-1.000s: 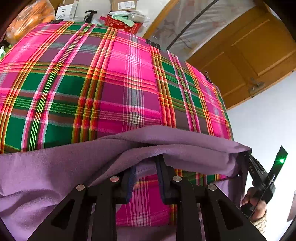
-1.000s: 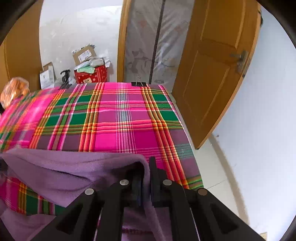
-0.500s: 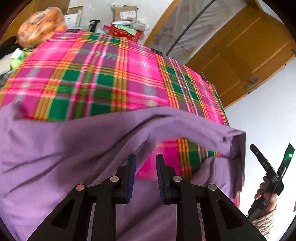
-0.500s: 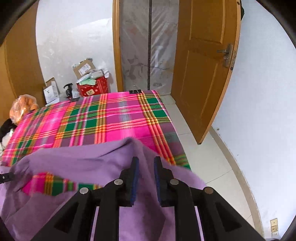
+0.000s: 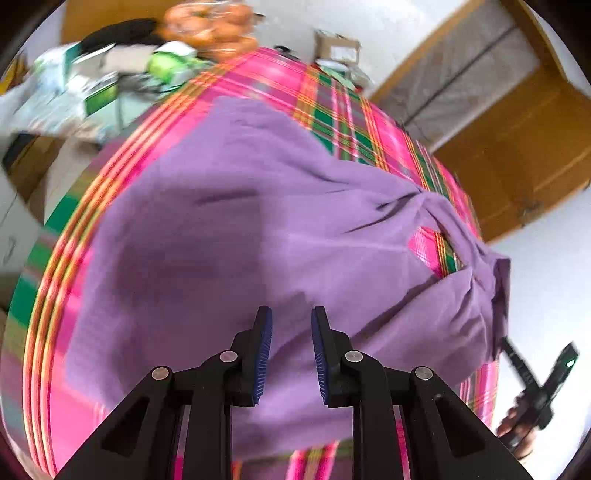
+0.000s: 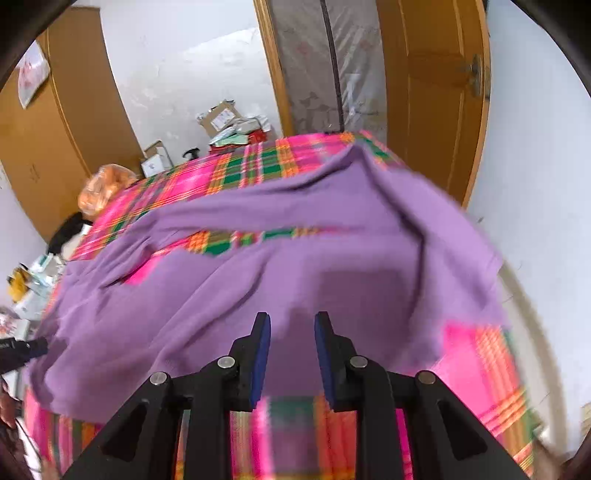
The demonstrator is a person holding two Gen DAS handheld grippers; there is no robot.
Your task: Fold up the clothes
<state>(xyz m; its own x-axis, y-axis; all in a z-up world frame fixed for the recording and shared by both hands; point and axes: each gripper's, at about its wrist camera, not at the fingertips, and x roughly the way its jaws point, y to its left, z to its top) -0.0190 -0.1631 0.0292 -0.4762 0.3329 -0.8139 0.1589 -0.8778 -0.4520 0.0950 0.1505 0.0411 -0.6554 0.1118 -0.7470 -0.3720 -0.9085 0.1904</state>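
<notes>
Purple garment [image 5: 236,229] lies spread over the pink-and-green plaid cloth [image 5: 343,122] that covers the table, rumpled, with creases running toward its right side. Left wrist view: left gripper [image 5: 291,350] hovers above the near edge of the garment, jaws parted with a clear gap, blue ribbed pads [image 5: 264,354] facing each other, nothing between them. A small opening in the fabric at right shows plaid through it. At the far right edge a hand [image 5: 517,432] holds the other black gripper handle, a green light lit on it. Beyond the far left of the table: blurred clutter of boxes [image 5: 96,96] and a bag of orange items [image 5: 210,26]. Right wrist view: right gripper [image 6: 291,354] likewise sits above the near part of the garment [image 6: 295,266], jaws apart, empty, no cloth pinched. The garment drapes across most of the table width; a long slit of plaid shows through its middle, and bare plaid cloth [image 6: 480,369] is exposed at the near right corner and along the far edge. Garment's right edge is motion-blurred. Wooden door [image 6: 436,92] stands behind the table at right, a plastic-covered doorway beside it; cardboard boxes [image 6: 221,118] are stacked on the floor against the far wall. Both views smeared at the margins.
</notes>
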